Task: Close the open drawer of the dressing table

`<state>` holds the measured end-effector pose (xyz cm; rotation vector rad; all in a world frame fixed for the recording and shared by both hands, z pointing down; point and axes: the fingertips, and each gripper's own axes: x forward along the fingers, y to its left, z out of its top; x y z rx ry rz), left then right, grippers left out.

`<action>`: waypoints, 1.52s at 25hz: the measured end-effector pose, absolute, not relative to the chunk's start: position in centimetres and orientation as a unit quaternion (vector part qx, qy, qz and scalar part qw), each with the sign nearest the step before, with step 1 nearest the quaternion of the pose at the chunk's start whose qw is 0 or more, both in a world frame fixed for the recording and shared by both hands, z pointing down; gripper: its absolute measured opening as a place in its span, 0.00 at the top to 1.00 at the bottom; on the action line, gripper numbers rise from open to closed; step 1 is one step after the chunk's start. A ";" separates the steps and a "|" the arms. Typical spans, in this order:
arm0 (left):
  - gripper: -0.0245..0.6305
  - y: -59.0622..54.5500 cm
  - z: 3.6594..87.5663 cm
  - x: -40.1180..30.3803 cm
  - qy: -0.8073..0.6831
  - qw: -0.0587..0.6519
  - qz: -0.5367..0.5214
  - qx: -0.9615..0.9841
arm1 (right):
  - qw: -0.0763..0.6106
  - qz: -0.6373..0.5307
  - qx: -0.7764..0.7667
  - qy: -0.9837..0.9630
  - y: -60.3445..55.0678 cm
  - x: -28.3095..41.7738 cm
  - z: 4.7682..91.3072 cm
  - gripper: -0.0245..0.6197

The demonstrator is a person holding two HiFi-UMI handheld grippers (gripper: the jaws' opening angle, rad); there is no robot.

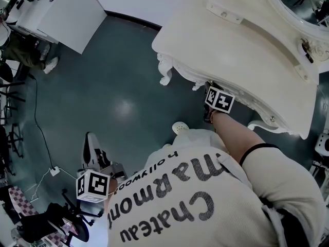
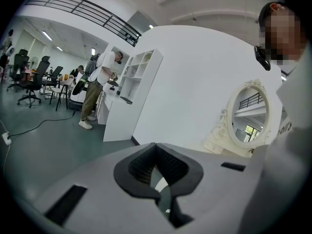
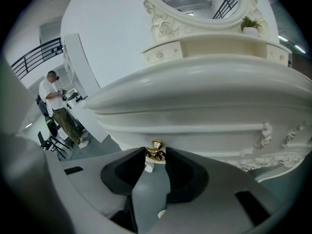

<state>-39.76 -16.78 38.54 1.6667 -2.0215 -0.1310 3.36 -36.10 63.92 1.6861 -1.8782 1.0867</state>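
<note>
Your right gripper (image 3: pixel 155 157) is pinching the gold knob (image 3: pixel 156 150) on the drawer (image 3: pixel 209 139). The drawer is straight ahead, under the counter (image 3: pixel 195 91) top. I think you push straight in. Your left gripper (image 2: pixel 156 146) is closed, empty and far off.

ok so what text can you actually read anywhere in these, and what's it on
"Chateau Marmont": large dark letters on the person's shirt, upside down in the head view.
"ollywoo": a smaller line on the same shirt; its ends are lost in folds.
Marker cubes: black-and-white square patterns only, no letters.
Dressing table and its gold knob: no text.
Background shelves and desks: too small to read.
</note>
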 end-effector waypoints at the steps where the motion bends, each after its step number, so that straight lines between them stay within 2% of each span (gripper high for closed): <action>1: 0.95 -16.8 38.6 -39.7 -0.745 0.256 -0.048 0.614 | 0.195 0.387 0.601 -0.671 -36.1 3.4 63.9 0.74; 38: 0.95 -18.5 40.6 -36.1 -0.769 0.255 -0.063 0.583 | 0.224 0.368 0.552 -0.714 -36.8 3.1 64.2 0.74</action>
